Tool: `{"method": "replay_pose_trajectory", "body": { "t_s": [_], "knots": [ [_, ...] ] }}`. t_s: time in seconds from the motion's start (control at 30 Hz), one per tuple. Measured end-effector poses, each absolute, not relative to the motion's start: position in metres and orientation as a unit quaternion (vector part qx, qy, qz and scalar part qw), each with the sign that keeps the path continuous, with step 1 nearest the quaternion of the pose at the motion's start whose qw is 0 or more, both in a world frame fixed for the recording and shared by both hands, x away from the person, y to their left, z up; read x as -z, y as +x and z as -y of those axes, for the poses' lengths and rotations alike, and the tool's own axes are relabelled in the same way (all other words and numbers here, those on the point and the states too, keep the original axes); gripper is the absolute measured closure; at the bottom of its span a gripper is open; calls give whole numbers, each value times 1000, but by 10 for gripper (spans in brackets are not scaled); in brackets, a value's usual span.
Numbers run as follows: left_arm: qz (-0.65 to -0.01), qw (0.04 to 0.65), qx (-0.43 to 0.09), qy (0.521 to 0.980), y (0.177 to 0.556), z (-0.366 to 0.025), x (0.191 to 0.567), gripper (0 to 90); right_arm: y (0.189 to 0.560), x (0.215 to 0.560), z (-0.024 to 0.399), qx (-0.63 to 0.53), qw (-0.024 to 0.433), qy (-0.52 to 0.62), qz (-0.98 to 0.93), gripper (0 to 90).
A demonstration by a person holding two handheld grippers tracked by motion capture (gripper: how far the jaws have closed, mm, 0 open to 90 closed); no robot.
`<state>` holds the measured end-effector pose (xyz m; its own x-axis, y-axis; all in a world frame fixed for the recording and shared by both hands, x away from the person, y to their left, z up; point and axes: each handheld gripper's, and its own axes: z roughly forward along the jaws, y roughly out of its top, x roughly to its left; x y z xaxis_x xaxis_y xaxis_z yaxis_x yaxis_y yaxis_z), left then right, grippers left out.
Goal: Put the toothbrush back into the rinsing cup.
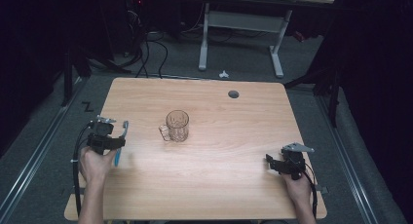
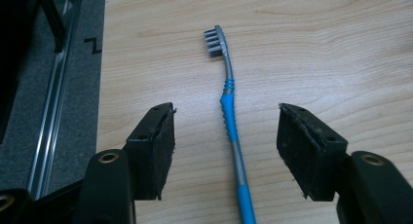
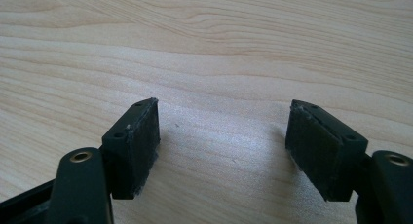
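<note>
A toothbrush (image 2: 230, 117) with a blue and grey handle lies flat on the wooden desk (image 1: 234, 185) near its left edge, bristle head pointing away from the person. The left tool (image 1: 119, 136), held in the person's left hand (image 1: 95, 164), hangs low over the handle. In the left gripper view the brush runs up the gap between the two black jaws, which stand wide apart, and neither pad (image 2: 163, 151) touches it. The head (image 2: 214, 41) lies well beyond the jaw tips, its grey bristles facing left in that view, and the tail of the handle runs out under the tool's body.

Near the middle of the desk, well apart from the brush, stands a clear glass mug (image 1: 177, 125) with a patterned wall, upright, its handle turned toward the left. Nothing can be made out inside it. Farther back and to the right, a small round grey cap (image 1: 234, 94) sits in the desk top.

At the right edge, the right tool (image 1: 269, 161) rests low over the desk in the person's right hand (image 1: 298, 185), a grey three-cornered plate on top. In the right gripper view its jaws are spread wide over bare wood grain, with nothing between the pads (image 3: 143, 146).
</note>
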<state>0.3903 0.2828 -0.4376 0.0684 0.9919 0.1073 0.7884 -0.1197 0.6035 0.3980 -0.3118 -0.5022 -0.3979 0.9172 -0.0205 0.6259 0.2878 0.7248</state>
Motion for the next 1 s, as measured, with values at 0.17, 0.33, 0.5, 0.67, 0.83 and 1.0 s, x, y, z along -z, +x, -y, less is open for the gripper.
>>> {"method": "replay_pose_trajectory", "body": {
  "t_s": [0.17, 0.33, 0.5, 0.67, 0.83, 1.0],
  "knots": [
    [-643, 202, -246, 696, 393, -285, 438, 390, 398, 502, 312, -325, 224, 501, -770, 288],
    [-652, 196, -237, 692, 398, -288, 440, 405, 398, 502, 312, -324, 225, 500, -771, 288],
    [-656, 196, -231, 691, 402, -290, 440, 421, 398, 502, 312, -325, 225, 501, -770, 288],
    [-661, 187, -226, 691, 405, -294, 444, 429, 398, 502, 312, -325, 225, 500, -770, 288],
    [-658, 180, -220, 697, 409, -294, 446, 457, 398, 502, 312, -325, 225, 501, -770, 288],
    [-651, 178, -220, 705, 415, -290, 443, 471, 398, 502, 312, -324, 225, 501, -770, 288]
  ]
}}
